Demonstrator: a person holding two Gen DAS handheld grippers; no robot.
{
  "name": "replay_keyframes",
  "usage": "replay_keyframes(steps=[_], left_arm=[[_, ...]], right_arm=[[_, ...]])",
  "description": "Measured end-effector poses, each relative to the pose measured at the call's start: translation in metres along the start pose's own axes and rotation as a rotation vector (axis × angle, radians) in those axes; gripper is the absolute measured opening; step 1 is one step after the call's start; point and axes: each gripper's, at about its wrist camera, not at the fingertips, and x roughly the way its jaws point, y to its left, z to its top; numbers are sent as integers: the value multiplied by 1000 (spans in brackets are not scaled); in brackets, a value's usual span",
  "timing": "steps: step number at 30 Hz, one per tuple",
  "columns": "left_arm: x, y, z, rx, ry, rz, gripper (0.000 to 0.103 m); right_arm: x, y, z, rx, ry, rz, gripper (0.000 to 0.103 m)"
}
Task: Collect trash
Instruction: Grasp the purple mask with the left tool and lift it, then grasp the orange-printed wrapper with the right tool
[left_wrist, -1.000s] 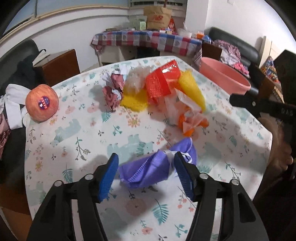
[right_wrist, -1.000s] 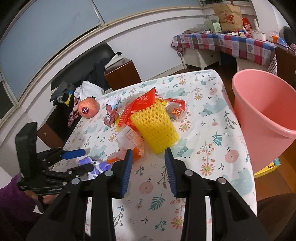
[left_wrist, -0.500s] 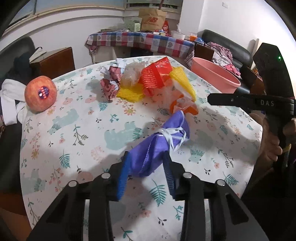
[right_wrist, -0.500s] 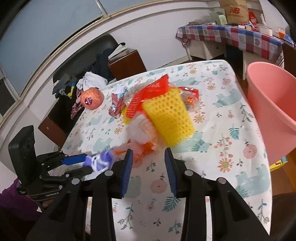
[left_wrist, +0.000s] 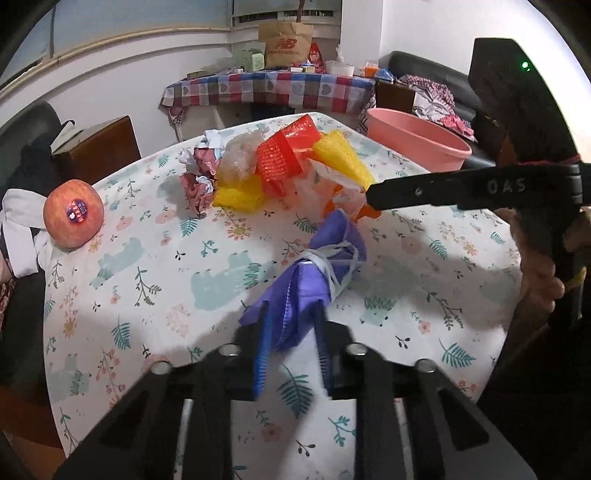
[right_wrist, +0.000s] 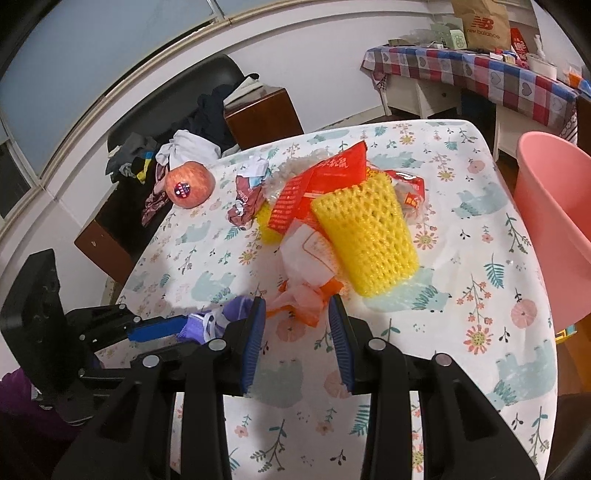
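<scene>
Since a second ago the left gripper (left_wrist: 290, 347) has closed from straddling the purple mask (left_wrist: 317, 273) to pinching its near end, and the mask now hangs forward past the tips, seemingly lifted off the surface (left_wrist: 155, 266). Only a thin fold sits between the pads, so a quick swing toward the pink bin (left_wrist: 417, 142), far ahead and to the right, could let it slip out, and its loose elastic could snag the orange wrapper (right_wrist: 303, 299) just ahead. The right gripper (right_wrist: 297, 332) is spread, empty, straddling that wrapper's near edge. Its view shows the yellow foam net (right_wrist: 369, 236) just beyond its tips, and the left gripper from the side; the left view alone shows how little mask is held.
</scene>
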Motion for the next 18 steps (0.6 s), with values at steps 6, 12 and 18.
replay_keyframes(steps=[6, 12, 18], left_arm=[[-12, 8, -7, -51, -21, 19, 5], [-28, 29, -6, -176, -71, 15, 4], [-30, 36, -5, -230, -79, 9, 4]], right_arm=[[3, 1, 1, -1, 1, -24, 36], [8, 0, 1, -1, 12, -19, 36], [15, 6, 1, -21, 20, -33, 36]])
